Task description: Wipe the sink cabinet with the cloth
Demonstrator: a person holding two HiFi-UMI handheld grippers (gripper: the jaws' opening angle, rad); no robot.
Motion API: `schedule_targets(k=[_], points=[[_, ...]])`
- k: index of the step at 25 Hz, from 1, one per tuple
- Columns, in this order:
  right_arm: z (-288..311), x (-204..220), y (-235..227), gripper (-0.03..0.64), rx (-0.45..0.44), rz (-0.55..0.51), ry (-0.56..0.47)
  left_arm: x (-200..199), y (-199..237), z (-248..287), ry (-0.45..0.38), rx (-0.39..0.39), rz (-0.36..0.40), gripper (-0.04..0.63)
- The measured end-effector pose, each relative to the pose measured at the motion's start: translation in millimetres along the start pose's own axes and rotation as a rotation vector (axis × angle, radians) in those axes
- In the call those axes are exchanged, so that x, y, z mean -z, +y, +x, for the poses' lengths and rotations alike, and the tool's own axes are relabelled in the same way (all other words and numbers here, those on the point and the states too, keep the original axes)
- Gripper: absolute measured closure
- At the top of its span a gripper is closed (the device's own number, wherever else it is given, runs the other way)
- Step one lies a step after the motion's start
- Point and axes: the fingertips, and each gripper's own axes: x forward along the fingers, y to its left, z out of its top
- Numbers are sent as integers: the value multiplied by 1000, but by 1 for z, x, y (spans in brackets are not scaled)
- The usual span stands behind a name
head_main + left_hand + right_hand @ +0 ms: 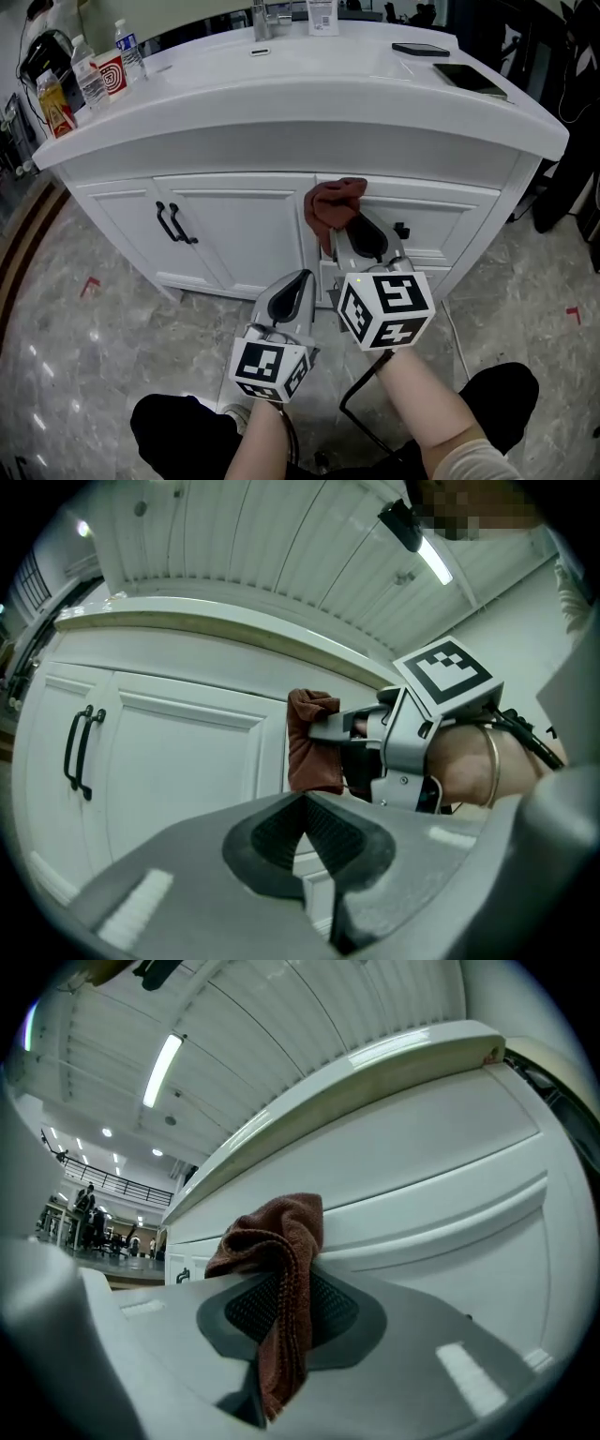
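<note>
Nearest the camera, the left gripper (302,277) is held low and back from the woodwork, jaws closed on each other with nothing between them; ahead of it and to its right, the right gripper (354,228) is clenched on the cloth (334,202), a rust-red bunch carried at the tips with a tail hanging down through the pads, its long axis roughly upright. The cloth appears to be pressed against the sink cabinet (234,234) high on its front, at the upright between the door and the drawer front (450,217); the right hand is thus the working one. Flat door panel is offered leftward as far as the door handles (174,225); a knob (401,231) lies just beside on the right; the countertop (300,84) overhangs above.
</note>
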Motion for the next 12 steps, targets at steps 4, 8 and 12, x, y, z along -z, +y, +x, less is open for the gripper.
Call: schedule_targets(k=[4,8,12], points=[[-1,1,-8,522,-9,-13,-6,4,5,1,1,-13,-12,595],[-9,-1,-26,522,28,-36,-1,7,1,4,-2,2,-40,595],[-25,-3,-52,522,77,-67,18,2,-13,9,-10,33,-23,595]])
